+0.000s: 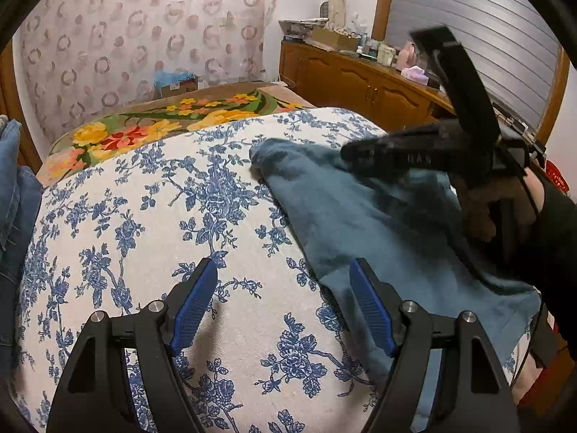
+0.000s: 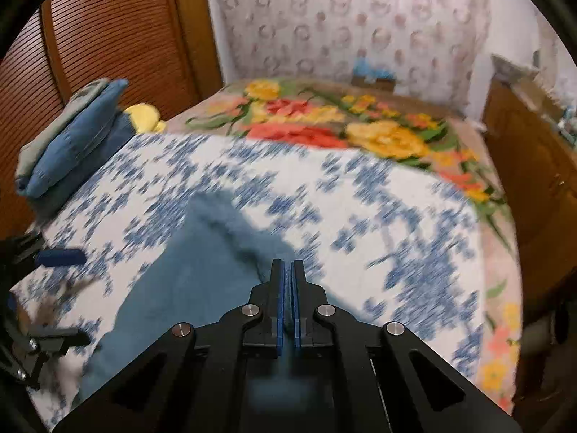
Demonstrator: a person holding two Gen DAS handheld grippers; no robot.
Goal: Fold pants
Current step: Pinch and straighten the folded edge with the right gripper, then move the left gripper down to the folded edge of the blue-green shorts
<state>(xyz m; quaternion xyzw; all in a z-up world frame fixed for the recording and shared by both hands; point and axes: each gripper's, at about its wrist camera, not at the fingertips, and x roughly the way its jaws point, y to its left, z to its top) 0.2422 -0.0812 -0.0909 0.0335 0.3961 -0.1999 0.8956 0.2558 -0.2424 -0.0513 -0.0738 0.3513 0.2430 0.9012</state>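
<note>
Teal pants (image 1: 378, 223) lie crumpled on the right side of the bed, over a blue-flowered sheet (image 1: 162, 216). My left gripper (image 1: 283, 265) hovers open above the sheet, and its right pad (image 1: 371, 306) is just over the pants' left edge with nothing between the pads. A hand (image 1: 505, 209) holds my right gripper (image 1: 348, 153) with its tip down on the pants' far edge. In the right wrist view my right gripper (image 2: 287, 263) has its pads pressed together at the edge of the pants (image 2: 187, 281), and a thin fold of cloth seems caught between them. My left gripper (image 2: 68, 297) shows open at the left.
A bright floral blanket (image 2: 324, 122) covers the far end of the bed. Folded jeans (image 2: 72, 144) are stacked at the bed's left side by a wooden slatted door (image 2: 108, 36). A cluttered wooden cabinet (image 1: 360, 79) runs along the right. A patterned curtain (image 1: 144, 29) hangs behind.
</note>
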